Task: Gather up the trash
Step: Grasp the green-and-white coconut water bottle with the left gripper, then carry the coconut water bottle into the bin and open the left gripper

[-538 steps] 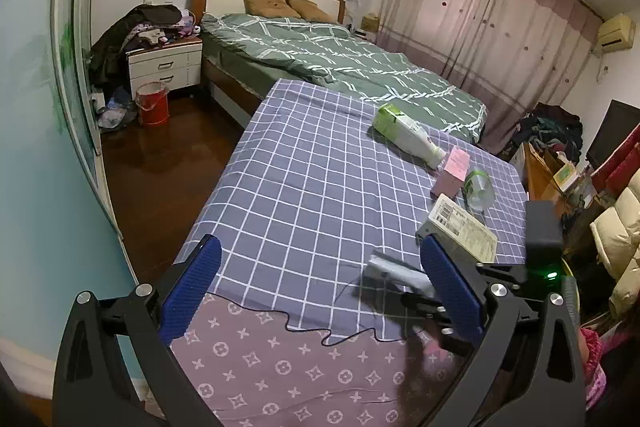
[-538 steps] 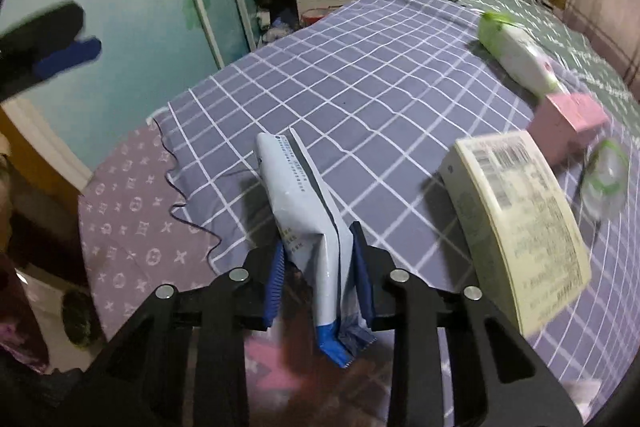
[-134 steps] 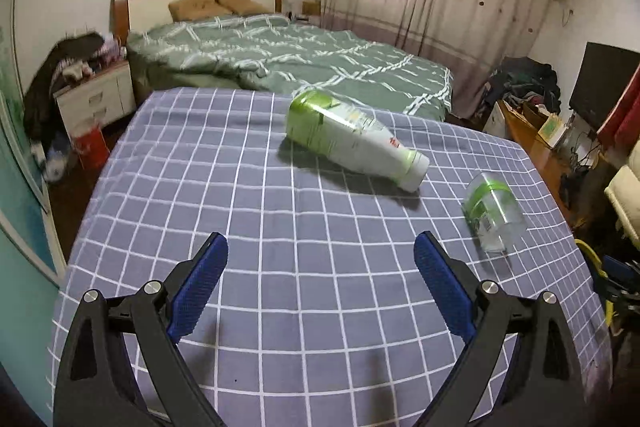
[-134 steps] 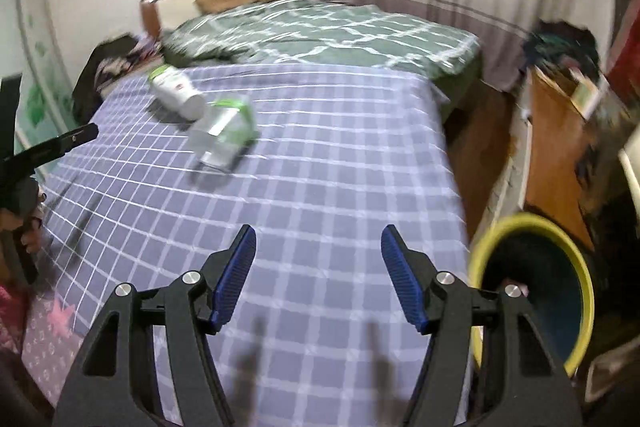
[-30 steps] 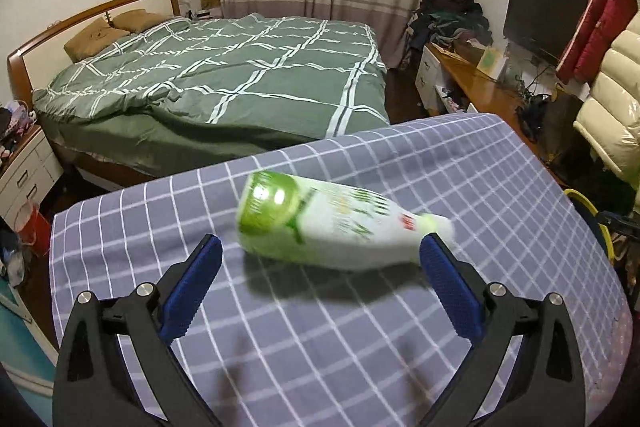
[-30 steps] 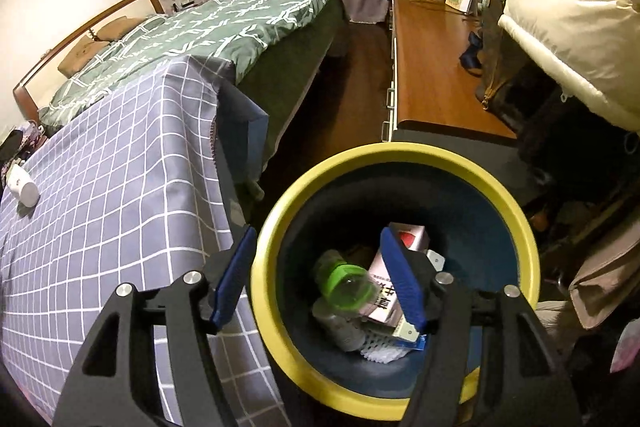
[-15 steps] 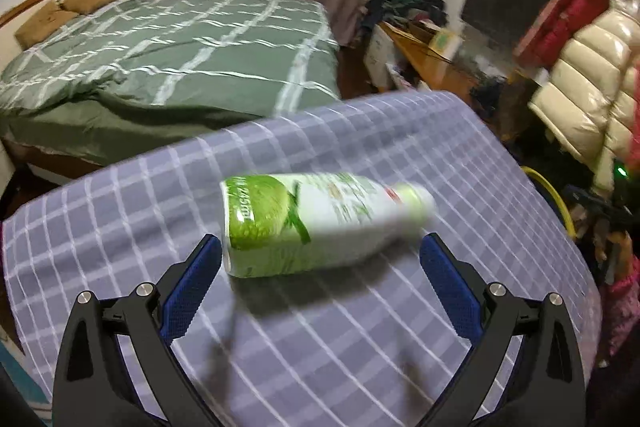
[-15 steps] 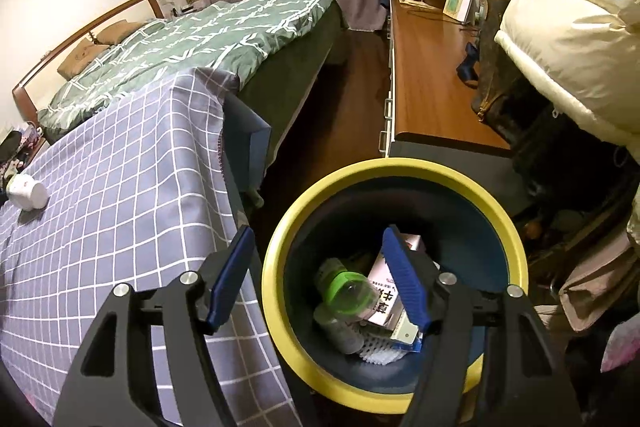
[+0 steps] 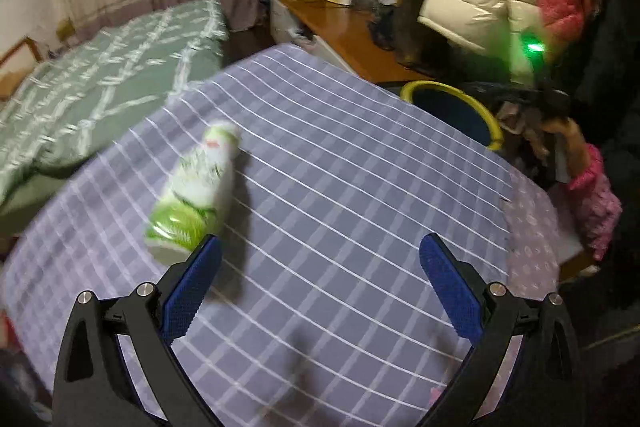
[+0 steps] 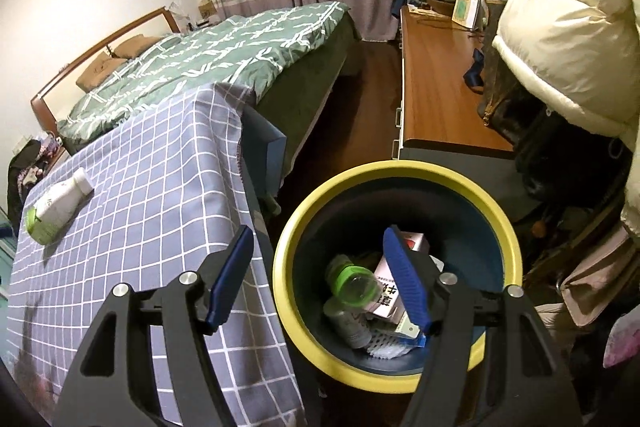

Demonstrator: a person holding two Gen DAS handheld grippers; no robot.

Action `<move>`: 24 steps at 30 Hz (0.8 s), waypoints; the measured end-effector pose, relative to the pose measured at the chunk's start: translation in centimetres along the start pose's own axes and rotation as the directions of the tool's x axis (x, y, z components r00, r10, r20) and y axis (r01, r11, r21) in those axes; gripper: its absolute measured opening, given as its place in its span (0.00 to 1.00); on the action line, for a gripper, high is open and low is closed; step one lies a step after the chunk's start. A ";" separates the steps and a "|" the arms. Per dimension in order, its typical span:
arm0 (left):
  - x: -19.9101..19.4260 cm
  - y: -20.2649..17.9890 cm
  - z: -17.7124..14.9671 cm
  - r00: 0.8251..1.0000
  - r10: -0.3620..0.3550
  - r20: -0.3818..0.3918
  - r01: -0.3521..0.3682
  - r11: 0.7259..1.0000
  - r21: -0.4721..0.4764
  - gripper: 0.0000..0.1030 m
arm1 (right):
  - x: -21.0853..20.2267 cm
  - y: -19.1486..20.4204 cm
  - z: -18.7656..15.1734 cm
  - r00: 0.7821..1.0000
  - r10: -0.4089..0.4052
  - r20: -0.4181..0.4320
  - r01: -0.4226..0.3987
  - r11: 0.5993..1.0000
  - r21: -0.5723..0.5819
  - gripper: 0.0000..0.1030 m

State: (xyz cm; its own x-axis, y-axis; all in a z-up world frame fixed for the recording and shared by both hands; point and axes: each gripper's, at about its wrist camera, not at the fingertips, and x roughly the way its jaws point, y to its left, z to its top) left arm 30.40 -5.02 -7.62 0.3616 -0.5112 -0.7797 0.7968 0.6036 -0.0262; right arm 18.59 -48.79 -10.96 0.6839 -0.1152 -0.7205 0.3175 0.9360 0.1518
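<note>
Left wrist view is aimed low across the checked tablecloth (image 9: 340, 187), bin (image 9: 452, 107) seen far at 1 o'clock. Right wrist view is pointed steeply down, close over the bin (image 10: 396, 307). Bin, tablecloth (image 10: 140, 207) and bottle (image 9: 192, 203) (image 10: 56, 203) are shared.

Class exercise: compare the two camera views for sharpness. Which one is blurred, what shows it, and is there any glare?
Left wrist view: motion blur smears the green bottle and the checked cloth; a green light flares. Right wrist view: sharp, with the bin and its trash crisp; fisheye bends the edges.

Checked tablecloth (image 9: 360, 187) under lying bottle (image 9: 196, 195)
</note>
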 end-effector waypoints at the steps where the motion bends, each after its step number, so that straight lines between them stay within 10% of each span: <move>1: 0.0 0.4 0.8 0.999 0.042 -0.003 -0.042 0.999 0.003 0.95 | -0.2 -0.3 0.0 1.000 0.002 0.004 -0.002 1.000 0.005 0.62; 6: 3.0 4.0 3.8 0.982 0.169 -0.086 -0.167 0.986 0.029 0.95 | -0.4 -1.0 -0.2 1.000 0.005 0.004 -0.005 1.000 0.014 0.62; 14: 8.6 7.4 4.5 0.965 0.102 -0.241 -0.104 0.995 0.005 0.92 | 0.7 -3.0 -0.7 1.000 -0.008 -0.026 0.009 0.999 0.042 0.62; 24: 11.4 8.7 4.5 0.942 0.074 -0.328 -0.092 0.995 -0.039 0.55 | 1.7 -2.5 -0.8 0.999 0.022 -0.047 -0.020 0.999 0.031 0.62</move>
State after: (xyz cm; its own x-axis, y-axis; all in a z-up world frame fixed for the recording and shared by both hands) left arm 43.65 -8.37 -13.95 0.2408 -0.2363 -0.9414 0.7407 0.6715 0.0209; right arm 18.38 -51.07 -13.09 0.6593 -0.0791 -0.7477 0.3235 0.9276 0.1870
